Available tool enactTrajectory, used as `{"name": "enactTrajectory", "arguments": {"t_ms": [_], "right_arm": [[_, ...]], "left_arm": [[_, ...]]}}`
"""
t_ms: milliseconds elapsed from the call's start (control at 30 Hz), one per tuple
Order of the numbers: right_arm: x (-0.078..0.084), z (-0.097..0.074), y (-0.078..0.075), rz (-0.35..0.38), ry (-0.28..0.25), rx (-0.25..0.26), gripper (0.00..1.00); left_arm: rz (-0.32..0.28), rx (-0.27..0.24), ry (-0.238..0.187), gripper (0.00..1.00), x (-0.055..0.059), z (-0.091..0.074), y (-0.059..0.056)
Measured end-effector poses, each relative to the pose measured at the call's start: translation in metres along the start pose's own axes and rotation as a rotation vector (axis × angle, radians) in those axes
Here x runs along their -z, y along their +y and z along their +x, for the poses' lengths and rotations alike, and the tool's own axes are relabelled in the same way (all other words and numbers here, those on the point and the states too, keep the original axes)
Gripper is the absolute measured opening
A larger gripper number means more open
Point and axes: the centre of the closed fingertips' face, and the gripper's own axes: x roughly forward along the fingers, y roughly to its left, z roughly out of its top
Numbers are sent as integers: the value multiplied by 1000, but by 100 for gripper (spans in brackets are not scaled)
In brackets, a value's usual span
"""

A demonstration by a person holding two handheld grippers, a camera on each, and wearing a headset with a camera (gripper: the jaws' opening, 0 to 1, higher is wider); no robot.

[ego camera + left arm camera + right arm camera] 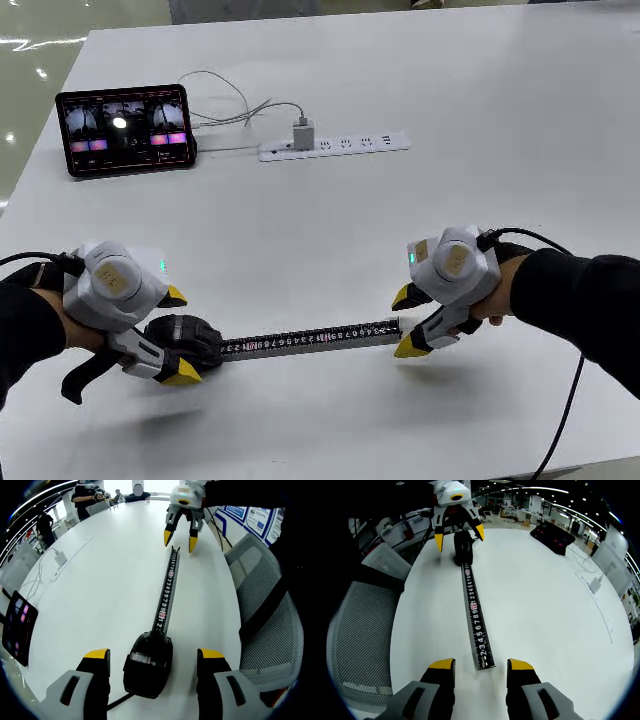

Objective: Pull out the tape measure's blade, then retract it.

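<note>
The left gripper view shows the black tape measure case point(148, 665) lying on the white bench point(100, 590) between the spread jaws of the left tool point(155, 655), with a gap on each side that the head view leaves unclear. The right gripper view shows the free end of the blade point(476, 625) flat on the bench between the spread, empty jaws of the right tool point(481, 664). The blade's long axis runs from case to right tool, numbered face up.
</note>
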Motion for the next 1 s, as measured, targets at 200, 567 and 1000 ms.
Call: {"name": "enactTrajectory", "arguments": {"t_ms": [200, 567, 1000], "right_arm": [[-3, -10, -3, 54, -49, 39, 46], [2, -26, -7, 160, -127, 125, 63], [3, -53, -2, 267, -240, 226, 72]], "left_arm": [[-74, -33, -32, 72, 3, -5, 3], [-174, -72, -81, 80, 10, -12, 2], [-367, -154, -221, 92, 24, -34, 7]]}}
